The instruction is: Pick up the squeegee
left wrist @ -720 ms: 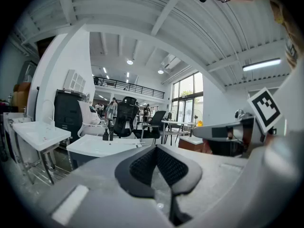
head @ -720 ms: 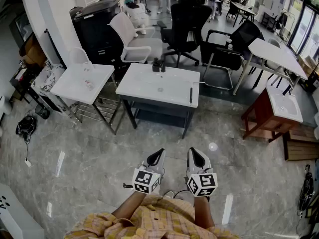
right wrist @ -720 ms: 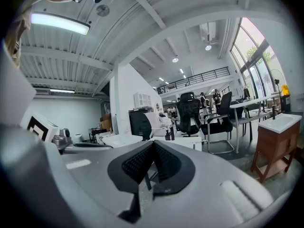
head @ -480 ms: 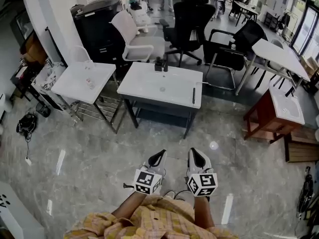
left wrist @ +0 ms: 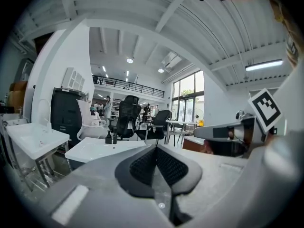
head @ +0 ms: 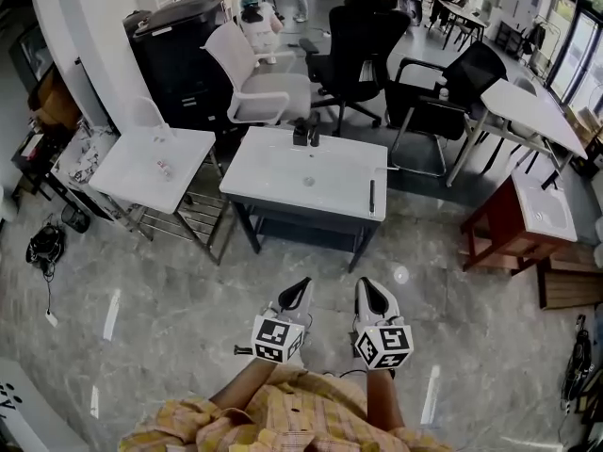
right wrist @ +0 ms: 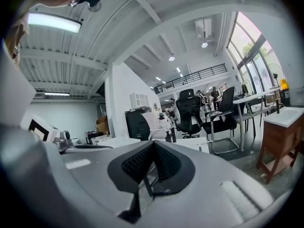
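Note:
The squeegee is a slim black bar lying along the right edge of the white sink-top table in the head view. My left gripper and right gripper hang side by side over the floor, well short of the table. Both point toward it, and each has its jaws together with nothing between them. The left gripper view shows the shut left gripper in front of the white table. In the right gripper view the shut right gripper points toward the same table.
Two dark bottles stand at the table's back edge. A second white sink unit is on the left, a wooden-framed one on the right. Office chairs and a black cabinet stand behind. Grey marble floor lies between me and the table.
The table and furniture have slid a little lower in the head view. Both grippers keep their side-by-side pose and stay shut.

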### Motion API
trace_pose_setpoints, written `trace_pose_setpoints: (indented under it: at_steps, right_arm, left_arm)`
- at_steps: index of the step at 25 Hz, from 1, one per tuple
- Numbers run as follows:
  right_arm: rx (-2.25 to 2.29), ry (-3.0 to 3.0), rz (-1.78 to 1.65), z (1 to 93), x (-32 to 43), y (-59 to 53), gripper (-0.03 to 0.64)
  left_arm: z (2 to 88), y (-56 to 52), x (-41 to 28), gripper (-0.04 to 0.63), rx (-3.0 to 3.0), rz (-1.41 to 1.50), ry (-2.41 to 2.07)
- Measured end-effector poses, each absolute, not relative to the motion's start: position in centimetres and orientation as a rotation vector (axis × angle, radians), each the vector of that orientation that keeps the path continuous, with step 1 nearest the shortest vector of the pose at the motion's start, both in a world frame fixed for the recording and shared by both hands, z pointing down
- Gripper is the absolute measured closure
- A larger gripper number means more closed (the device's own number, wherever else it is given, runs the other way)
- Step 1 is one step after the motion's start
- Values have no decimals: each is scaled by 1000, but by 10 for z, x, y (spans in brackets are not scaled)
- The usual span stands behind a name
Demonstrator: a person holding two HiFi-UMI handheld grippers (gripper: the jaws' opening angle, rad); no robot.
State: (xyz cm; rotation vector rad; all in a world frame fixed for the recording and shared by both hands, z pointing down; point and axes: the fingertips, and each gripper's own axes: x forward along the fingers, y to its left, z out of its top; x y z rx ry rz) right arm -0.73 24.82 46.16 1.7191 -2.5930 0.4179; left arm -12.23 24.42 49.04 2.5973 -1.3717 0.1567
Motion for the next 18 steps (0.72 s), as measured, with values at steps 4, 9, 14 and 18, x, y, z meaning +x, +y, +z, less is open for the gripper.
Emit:
trace_pose_setpoints:
  at_steps: [4,9,14,18]
  right_arm:
    - [1739,-2586,397,459,-20,220,626]
    - [1798,-2557,334,450,-37,195,626]
    - [1850,-2493,322,457,-47,187,620]
    - [1887,-2454,347,462,-44,181,620]
  left_arm:
    - [487,211,-130,595,2632,138,-1335]
    - [484,182,-141,595,2676,122,-1271]
    - [489,164,-148,595,2680,93,-1223]
    - [492,159,-148,595,2693,89,-1193]
